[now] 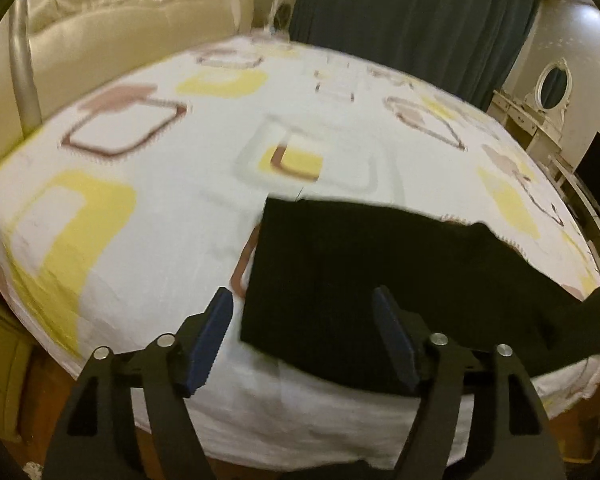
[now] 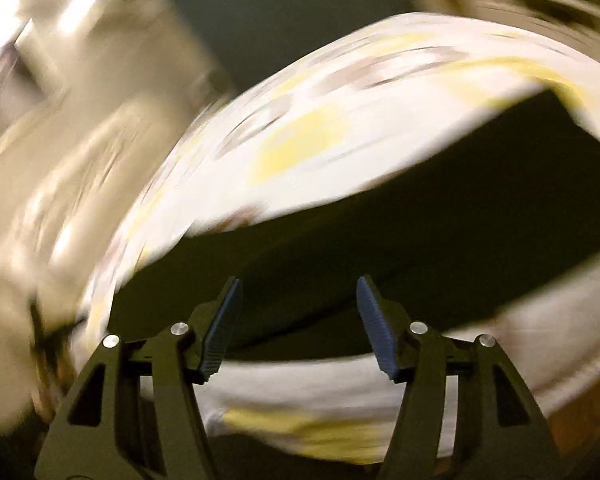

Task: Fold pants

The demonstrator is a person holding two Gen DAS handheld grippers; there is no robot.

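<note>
A home bedroom: bed, tufted headboard, curtains, dressing table.

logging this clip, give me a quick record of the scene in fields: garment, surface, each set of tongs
garment: black pants, lying flat on the bed, at least partly folded
surface: bed sheet, white with yellow and brown squares
left tongs: open, nothing gripped, above the pants' near left edge
right tongs: open, nothing gripped, pants in front; view blurred
background: cream headboard, dark curtain
</note>
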